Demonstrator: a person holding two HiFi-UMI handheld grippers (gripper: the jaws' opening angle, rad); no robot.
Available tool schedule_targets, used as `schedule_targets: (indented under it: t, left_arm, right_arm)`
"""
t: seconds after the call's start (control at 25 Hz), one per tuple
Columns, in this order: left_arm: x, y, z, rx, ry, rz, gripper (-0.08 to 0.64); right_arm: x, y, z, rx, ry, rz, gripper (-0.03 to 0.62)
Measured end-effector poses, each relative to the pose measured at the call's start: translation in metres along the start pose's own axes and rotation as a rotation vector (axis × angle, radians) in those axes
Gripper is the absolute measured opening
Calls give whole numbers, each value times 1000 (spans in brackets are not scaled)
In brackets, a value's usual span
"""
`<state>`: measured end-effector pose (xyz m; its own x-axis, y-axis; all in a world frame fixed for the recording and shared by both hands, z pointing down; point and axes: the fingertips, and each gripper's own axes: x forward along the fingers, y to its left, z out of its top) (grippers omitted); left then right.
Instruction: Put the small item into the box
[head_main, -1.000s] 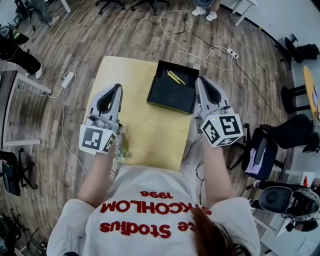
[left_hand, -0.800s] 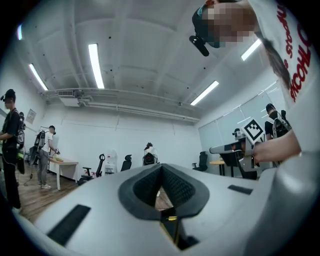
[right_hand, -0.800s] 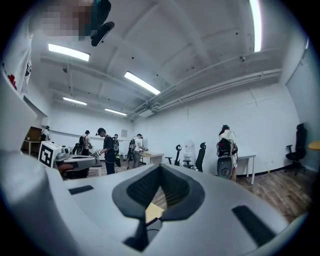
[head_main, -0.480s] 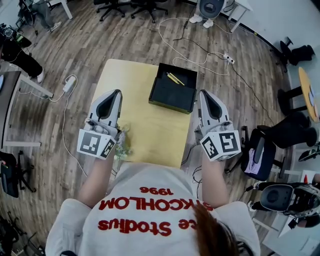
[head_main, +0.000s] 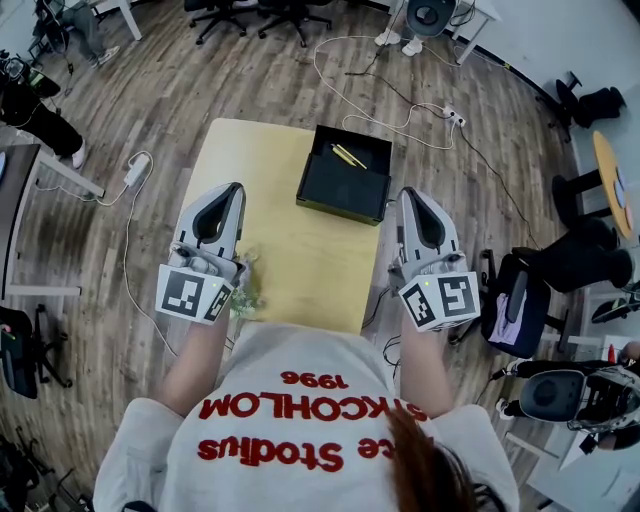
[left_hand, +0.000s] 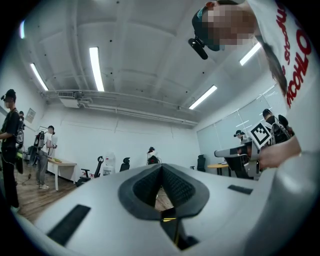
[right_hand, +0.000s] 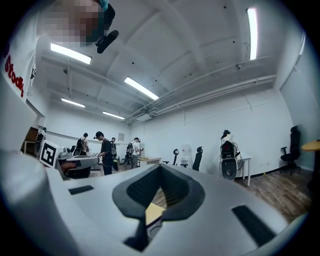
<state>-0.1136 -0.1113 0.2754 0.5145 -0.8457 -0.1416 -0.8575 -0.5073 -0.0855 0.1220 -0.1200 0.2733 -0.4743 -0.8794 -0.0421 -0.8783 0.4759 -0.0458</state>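
Bright, even ceiling strip lights (left_hand: 95, 67); fisheye edge distortion.

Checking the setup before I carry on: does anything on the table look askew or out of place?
Little. The box sits at the table's far right corner, turned slightly against its edges, with yellow sticks inside. A crumpled clear item lies at the near left edge. Nothing spilled.

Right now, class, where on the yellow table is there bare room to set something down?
The wide table patch right of the left tongs and nearer than the black box, plus the far-left corner. Crowded: the far-right corner with the box.
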Motion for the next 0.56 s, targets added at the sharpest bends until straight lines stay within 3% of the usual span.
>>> schedule_targets:
  t: [0.56]
  left_arm:
    - [3,-3,-2,4,2,-4,6]
  right_arm:
    - [-5,1,-2,7,-1,-12,3]
